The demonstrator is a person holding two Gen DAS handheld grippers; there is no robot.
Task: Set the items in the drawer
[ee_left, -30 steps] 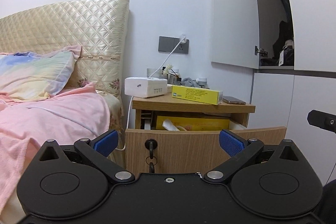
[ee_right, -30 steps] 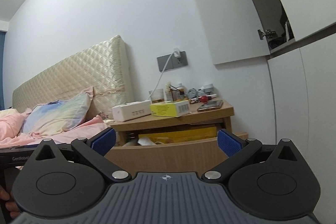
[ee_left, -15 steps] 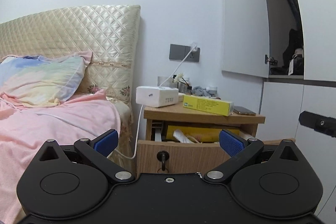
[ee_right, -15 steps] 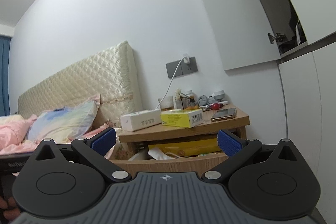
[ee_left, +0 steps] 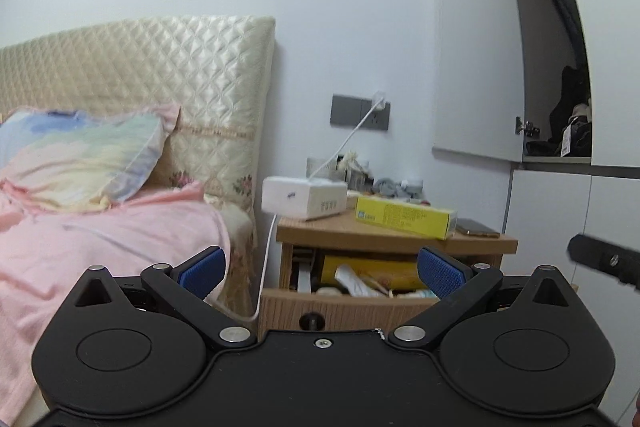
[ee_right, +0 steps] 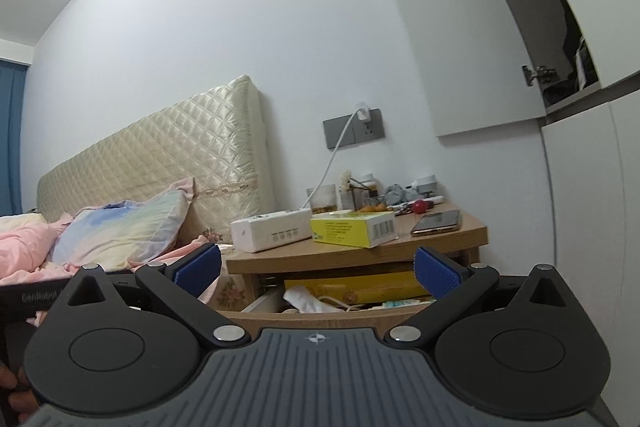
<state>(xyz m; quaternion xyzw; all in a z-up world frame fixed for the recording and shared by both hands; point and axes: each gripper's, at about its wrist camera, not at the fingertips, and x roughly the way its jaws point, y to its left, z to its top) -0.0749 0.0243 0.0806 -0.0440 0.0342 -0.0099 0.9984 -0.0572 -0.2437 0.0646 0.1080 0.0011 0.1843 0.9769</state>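
Yellow box (ee_right: 354, 227) lies flat on the nightstand surface (ee_right: 360, 253), above the pulled-out drawer (ee_left: 344, 303) and beyond both empty tools, left tool (ee_left: 320, 269) and right tool (ee_right: 316, 267), jaws apart; its long axis runs left-right

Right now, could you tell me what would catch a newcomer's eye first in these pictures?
Probably the yellow box lying on the wooden nightstand, between the white box and the phone. Below it, the drawer stands pulled open, already stuffed with yellow packaging and crumpled paper. To the left, the pink blanket and pastel pillow lie against the quilted headboard.
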